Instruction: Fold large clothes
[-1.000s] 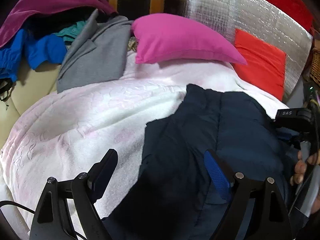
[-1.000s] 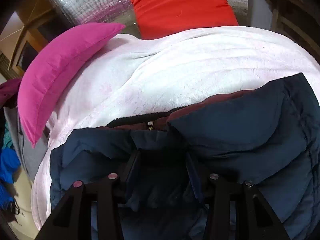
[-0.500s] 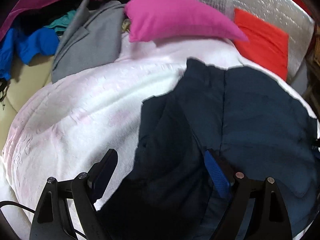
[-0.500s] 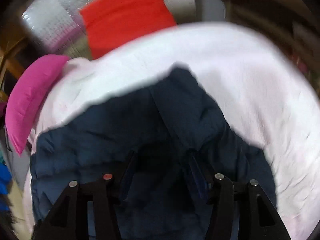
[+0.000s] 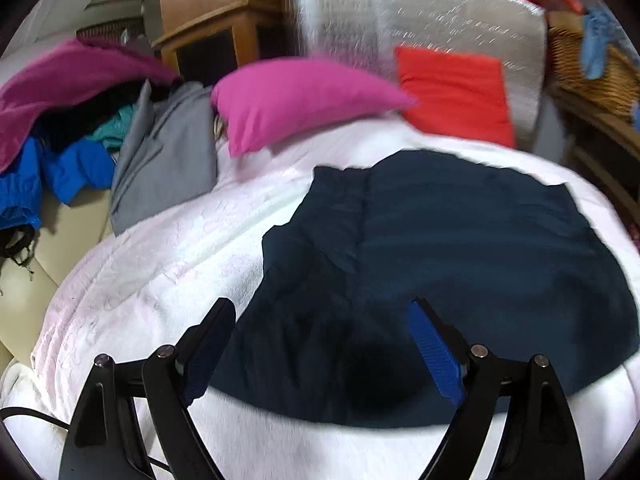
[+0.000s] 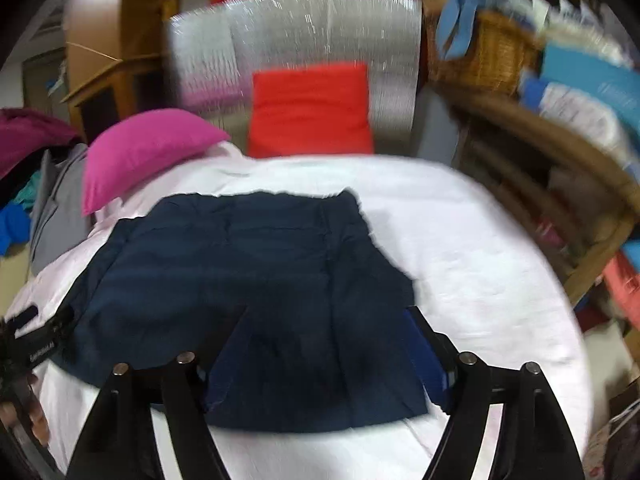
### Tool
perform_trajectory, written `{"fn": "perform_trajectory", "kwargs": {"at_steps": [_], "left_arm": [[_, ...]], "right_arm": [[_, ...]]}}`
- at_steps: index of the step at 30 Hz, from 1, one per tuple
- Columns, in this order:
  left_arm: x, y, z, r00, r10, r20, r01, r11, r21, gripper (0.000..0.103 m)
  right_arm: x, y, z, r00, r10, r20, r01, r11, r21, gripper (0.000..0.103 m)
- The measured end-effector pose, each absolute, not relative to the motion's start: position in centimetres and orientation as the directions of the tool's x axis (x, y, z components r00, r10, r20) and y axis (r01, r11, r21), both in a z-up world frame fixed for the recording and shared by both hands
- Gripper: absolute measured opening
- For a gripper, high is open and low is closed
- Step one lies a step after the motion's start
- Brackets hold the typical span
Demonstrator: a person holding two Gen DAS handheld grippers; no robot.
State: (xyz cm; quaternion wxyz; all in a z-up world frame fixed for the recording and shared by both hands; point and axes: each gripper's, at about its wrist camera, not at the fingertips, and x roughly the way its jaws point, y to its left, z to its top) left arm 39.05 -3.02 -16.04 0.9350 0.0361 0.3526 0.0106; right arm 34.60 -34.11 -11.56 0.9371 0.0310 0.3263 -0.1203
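A dark navy padded jacket (image 5: pixel 460 264) lies folded flat on the white-pink blanket (image 5: pixel 160 264); it also shows in the right wrist view (image 6: pixel 248 272). My left gripper (image 5: pixel 320 320) is open and empty, raised above the jacket's near left edge. My right gripper (image 6: pixel 324 340) is open and empty, raised above the jacket's near edge. The left gripper's body (image 6: pixel 36 344) shows at the left edge of the right wrist view.
A pink pillow (image 5: pixel 304 96) and a red cushion (image 5: pixel 456 96) lie at the bed's head against a silver foil panel (image 5: pixel 420 20). A heap of clothes (image 5: pixel 80 140) lies to the left. Wicker basket (image 6: pixel 488 56) and wooden shelves stand right.
My right gripper let go of the jacket and opened. Both grippers pulled back and up; the jacket now lies folded flat with the maroon lining hidden.
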Motion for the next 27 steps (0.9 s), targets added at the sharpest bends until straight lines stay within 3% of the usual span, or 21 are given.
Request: {"fn": "perform_trajectory", "kwargs": {"at_steps": [6, 10, 14, 27], "left_arm": [[32.1, -3.3, -11.5, 0.802, 0.020, -0.597, 0.038, 0.996, 0.084, 0.090], [27.3, -4.0, -6.6, 0.879, 0.065, -0.472, 0.008, 0.989, 0.151, 0.097], [23.3, -4.3, -3.3, 0.914, 0.026, -0.406, 0.029, 0.991, 0.129, 0.099], [13.0, -4.9, 3.3, 0.957, -0.005, -0.289, 0.050, 0.987, 0.150, 0.102]], "right_arm": [[26.9, -33.1, -7.4, 0.814, -0.252, -0.523, 0.261, 0.964, -0.059, 0.096], [22.0, -32.5, -5.3, 0.851, -0.188, -0.490, 0.244, 0.968, 0.053, 0.097], [19.0, -31.4, -3.8, 0.860, -0.188, -0.475, 0.244, 0.968, 0.060, 0.097], [9.4, -29.4, 1.6, 0.884, -0.216, -0.415, 0.275, 0.957, 0.087, 0.100]]}}
